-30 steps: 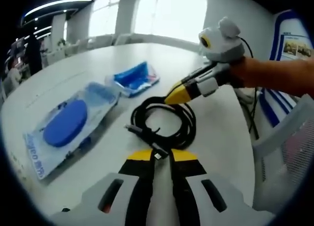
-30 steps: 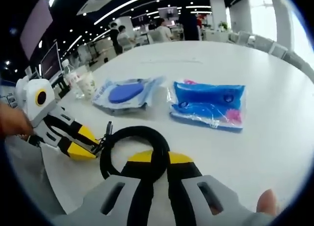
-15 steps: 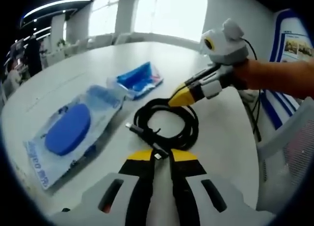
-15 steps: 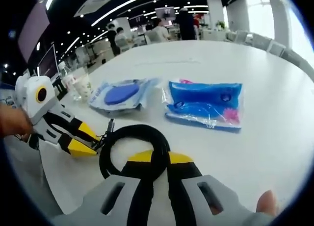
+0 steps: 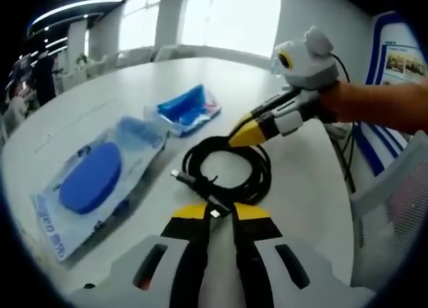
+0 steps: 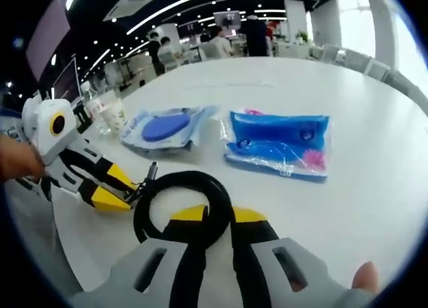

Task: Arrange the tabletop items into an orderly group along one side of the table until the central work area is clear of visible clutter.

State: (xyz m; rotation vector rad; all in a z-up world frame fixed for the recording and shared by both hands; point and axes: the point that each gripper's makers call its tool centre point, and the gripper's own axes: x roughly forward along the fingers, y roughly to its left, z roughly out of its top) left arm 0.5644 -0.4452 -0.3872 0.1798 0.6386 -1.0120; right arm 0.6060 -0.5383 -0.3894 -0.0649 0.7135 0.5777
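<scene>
The right gripper (image 6: 210, 218) is clamped on the near side of the coiled black cable (image 5: 227, 169) lying on the white table (image 6: 374, 168). The left gripper (image 5: 221, 214) has its jaws nearly together at the cable's plug end; whether it grips it I cannot tell. Past the coil lie two plastic pouches side by side, one with a blue disc (image 6: 165, 128), one with blue contents (image 6: 279, 145).

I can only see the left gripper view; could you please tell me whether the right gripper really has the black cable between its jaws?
Observer: Yes. In the right gripper view the coiled black cable runs between the jaws of the right gripper, which look closed on it.
Operator: Thank you. Is anything standing beyond the clear packet with the blue disc?
Observer: A clear plastic bottle and a pale cup stand near the table edge behind that packet.
Operator: And the blue packet?
Observer: The blue plastic packet shows pink contents at one corner.
</scene>
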